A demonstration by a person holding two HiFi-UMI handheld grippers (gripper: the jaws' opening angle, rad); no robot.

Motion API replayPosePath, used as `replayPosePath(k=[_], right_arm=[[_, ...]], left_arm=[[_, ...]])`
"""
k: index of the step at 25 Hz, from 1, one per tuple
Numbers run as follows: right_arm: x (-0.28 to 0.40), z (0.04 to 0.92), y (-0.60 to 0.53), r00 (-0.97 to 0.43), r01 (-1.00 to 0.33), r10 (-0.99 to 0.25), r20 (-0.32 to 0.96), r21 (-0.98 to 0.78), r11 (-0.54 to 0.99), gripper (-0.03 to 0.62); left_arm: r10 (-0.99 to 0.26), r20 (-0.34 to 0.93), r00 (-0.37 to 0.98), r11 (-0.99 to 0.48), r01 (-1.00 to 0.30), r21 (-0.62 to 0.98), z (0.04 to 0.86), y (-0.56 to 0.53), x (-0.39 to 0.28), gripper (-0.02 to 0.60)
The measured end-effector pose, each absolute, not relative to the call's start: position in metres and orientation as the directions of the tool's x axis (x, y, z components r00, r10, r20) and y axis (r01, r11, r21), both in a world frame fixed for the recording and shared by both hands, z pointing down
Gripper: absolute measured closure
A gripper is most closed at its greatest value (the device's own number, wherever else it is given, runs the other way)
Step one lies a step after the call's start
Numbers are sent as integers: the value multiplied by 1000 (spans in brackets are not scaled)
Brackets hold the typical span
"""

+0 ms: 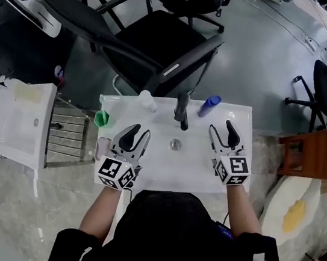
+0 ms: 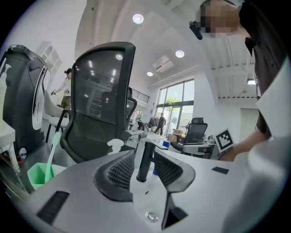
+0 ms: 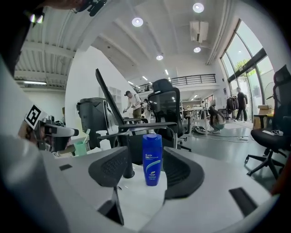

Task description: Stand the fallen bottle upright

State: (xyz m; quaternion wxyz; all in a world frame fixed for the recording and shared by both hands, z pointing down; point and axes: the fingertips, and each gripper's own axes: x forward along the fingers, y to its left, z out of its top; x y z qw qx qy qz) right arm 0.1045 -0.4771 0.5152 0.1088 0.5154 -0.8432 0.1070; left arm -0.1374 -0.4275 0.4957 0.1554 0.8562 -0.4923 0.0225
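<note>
A blue bottle (image 1: 210, 106) stands upright on the white sink counter (image 1: 238, 117), right of the black faucet (image 1: 182, 111). In the right gripper view the blue bottle (image 3: 152, 159) stands beyond the jaw tips, cap up, label facing me, apart from both pads. My right gripper (image 1: 221, 127) is open with nothing between its jaws and hangs just short of the bottle. My left gripper (image 1: 141, 131) is over the basin's left side, its jaws narrower but still apart and empty. In the left gripper view the faucet (image 2: 144, 159) shows through the gap of the left gripper (image 2: 143, 157).
A white spray bottle (image 1: 147, 100) stands at the counter's back left, and a green cup (image 1: 102, 118) sits off the left edge. The drain (image 1: 175, 144) lies mid-basin. A black office chair (image 1: 146, 39) stands behind the sink, and a wooden stool (image 1: 304, 148) to the right.
</note>
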Motion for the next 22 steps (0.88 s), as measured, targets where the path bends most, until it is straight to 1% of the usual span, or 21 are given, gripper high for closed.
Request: replayPosePath(k=[3, 5, 6, 7, 8, 11, 22], right_arm=[[105, 505, -474, -458, -885, -843, 282, -57, 462, 339], [107, 496, -473, -455, -888, -854, 253, -59, 456, 369], [110, 488, -473, -446, -894, -866, 225, -62, 444, 410], [114, 481, -471, -435, -900, -879, 193, -69, 430, 492], [117, 474, -470, -430, -903, -888, 164, -85, 422, 557], [119, 466, -468, -451, -890, -883, 131, -139, 434, 566], [108, 477, -465, -512, -858, -847, 147, -144, 493, 566]], left_arm=[[-848, 177, 500, -460, -859, 224, 491, -431, -139, 450], [-856, 168, 489, -454, -866, 209, 487, -434, -141, 479], [-861, 164, 482, -449, -871, 200, 484, -435, -141, 493], [-867, 158, 472, -442, -876, 191, 481, -436, -142, 510], [-874, 152, 462, -434, -882, 182, 478, -436, -142, 522], [-889, 132, 439, -418, -894, 161, 471, -439, -141, 532], [-895, 128, 428, -403, -897, 182, 472, -440, -128, 534]])
